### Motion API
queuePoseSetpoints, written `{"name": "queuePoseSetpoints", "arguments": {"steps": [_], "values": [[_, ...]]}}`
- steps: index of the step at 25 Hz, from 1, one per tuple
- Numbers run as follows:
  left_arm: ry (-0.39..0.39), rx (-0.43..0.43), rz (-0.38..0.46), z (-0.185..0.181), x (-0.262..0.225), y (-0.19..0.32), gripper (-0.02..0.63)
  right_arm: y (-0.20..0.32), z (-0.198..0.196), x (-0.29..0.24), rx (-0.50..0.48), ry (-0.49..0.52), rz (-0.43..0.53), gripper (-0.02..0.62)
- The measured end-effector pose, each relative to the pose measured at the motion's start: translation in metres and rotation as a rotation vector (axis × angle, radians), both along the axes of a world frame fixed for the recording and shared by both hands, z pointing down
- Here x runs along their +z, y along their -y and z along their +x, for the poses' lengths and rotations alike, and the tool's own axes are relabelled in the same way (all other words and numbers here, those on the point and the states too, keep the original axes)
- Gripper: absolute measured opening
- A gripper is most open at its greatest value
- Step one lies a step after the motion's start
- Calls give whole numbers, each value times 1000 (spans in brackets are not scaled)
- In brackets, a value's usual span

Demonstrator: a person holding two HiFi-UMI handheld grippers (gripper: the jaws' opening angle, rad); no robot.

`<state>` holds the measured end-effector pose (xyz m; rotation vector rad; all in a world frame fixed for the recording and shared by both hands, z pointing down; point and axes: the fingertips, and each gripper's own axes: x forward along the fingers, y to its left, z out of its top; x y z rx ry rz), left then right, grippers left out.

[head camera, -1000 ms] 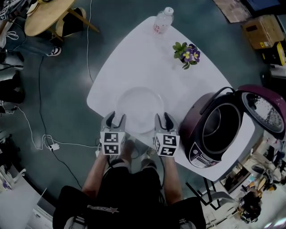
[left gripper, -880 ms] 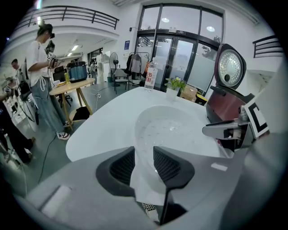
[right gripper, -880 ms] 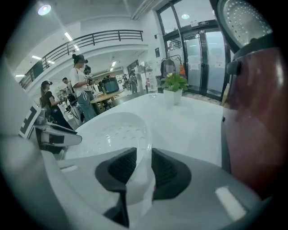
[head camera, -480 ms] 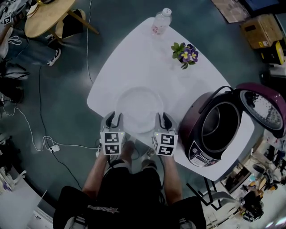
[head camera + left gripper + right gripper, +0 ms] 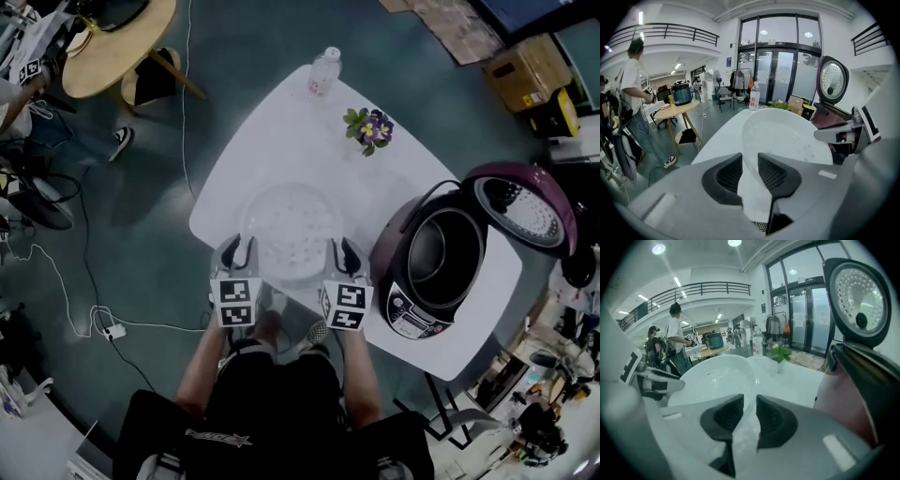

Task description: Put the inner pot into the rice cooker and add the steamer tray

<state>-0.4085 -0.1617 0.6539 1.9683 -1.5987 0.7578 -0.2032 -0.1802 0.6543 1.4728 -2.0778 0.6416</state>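
Since the earlier frame both claws have been closing and have drawn in onto the steamer tray (image 5: 289, 230), which has risen off the desk (image 5: 281, 122) with them. The left claw (image 5: 240, 253) now pinches the tray's near-left rim between its pads; the right claw (image 5: 344, 253) pinches the near-right rim likewise. The tray hangs between the two claws, just above the desk's near edge. The coming move turns on one relation: the rice cooker (image 5: 405, 314) stands to the right of the tray, close beside the right claw and well apart from the left, its lid (image 5: 525, 206) thrown back. The tray is round and has no long axis to align. A dark metal bowl in the cooker's mouth appears to be the inner pot (image 5: 441, 255), already seated, though the view is dim. Count: one tray, one cooker, one pot, two claws, one bottle (image 5: 324, 70), one bunch of flowers (image 5: 367, 127).
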Motion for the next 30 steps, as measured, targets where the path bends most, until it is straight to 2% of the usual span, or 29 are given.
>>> {"name": "queuePoseSetpoints", "arguments": {"steps": [10,17,24,30], "values": [[-6,38,153,10,-81,16,104,3,13,-81,59,21,138,91],[-24,93,249,33,-129,22,103,-2,36,-129,116,16,230,91],[-52,209,340,73,-172,44,101,-7,73,-174,237,-4,323,89],[-88,335,377,130,-194,44,103,-29,125,-197,355,-27,352,86]]}}
